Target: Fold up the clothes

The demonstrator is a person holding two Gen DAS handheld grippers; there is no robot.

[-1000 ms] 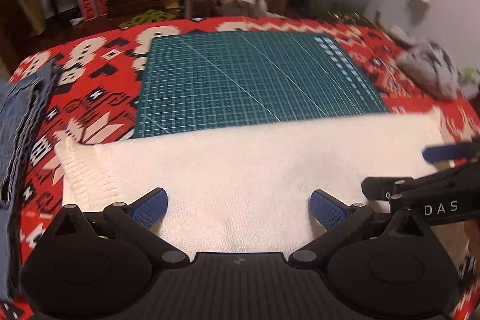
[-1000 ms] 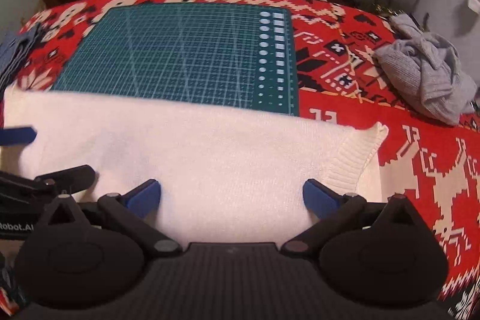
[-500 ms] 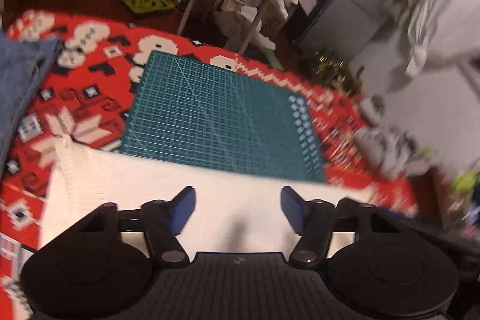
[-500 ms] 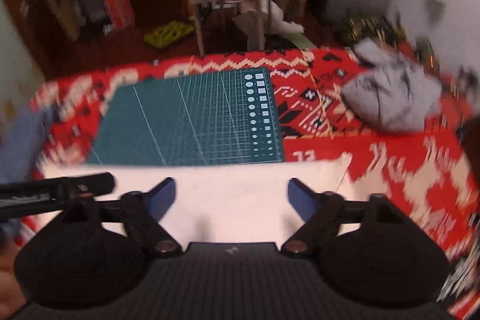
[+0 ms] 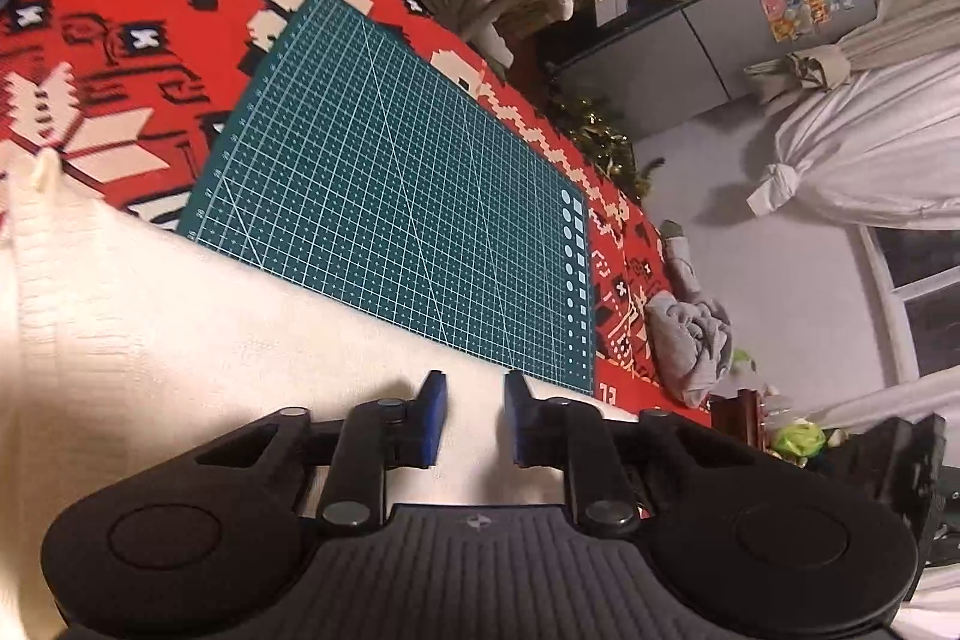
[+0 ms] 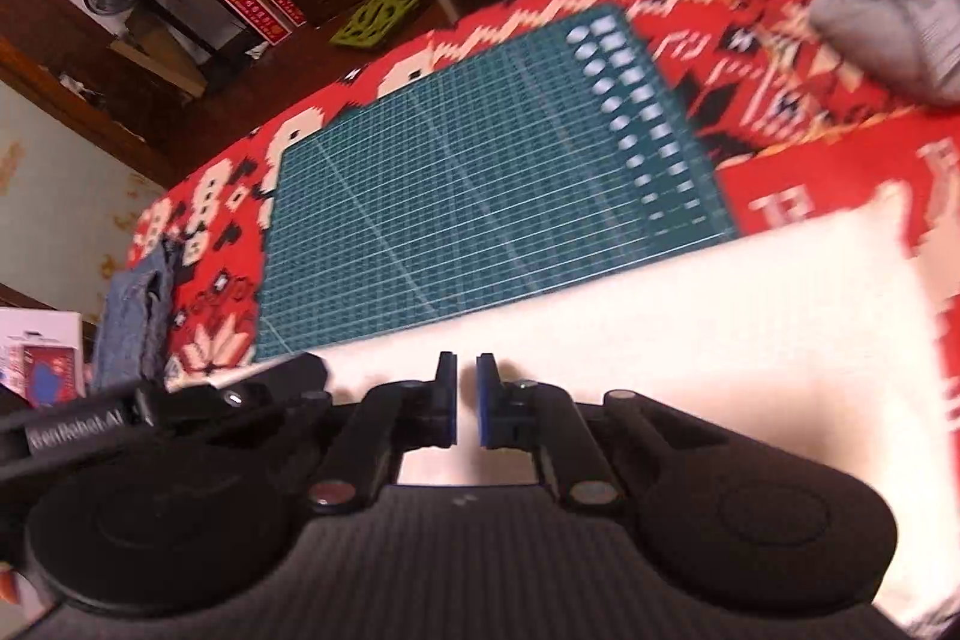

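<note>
**Both grippers closing on the near edge of the white knit**

One red patterned tablecloth [image 5: 150, 58] covers the table, and one green cutting mat [image 5: 396, 196] lies on it. Across the mat's near edge and the cloth lies the task's piece, one white knitted garment [image 5: 180, 328], spread flat in a long band with a ribbed hem at one end. Two other garments wait apart: a crumpled grey one [image 5: 690, 340] beyond the mat's far corner and folded blue denim [image 6: 135, 316] at the opposite side.

The left gripper [image 5: 470, 415] sits over the knit's near edge, its jaws narrowed to a small gap with white fabric showing between them; whether it has a real pinch I cannot tell. The right gripper [image 6: 466, 400] is drawn almost closed at the same edge, again with no sure grip visible.

This looks like the grasping step before a fold. Next, both need a firm hold on the edge, then a level, matched lift carrying it over.
</note>
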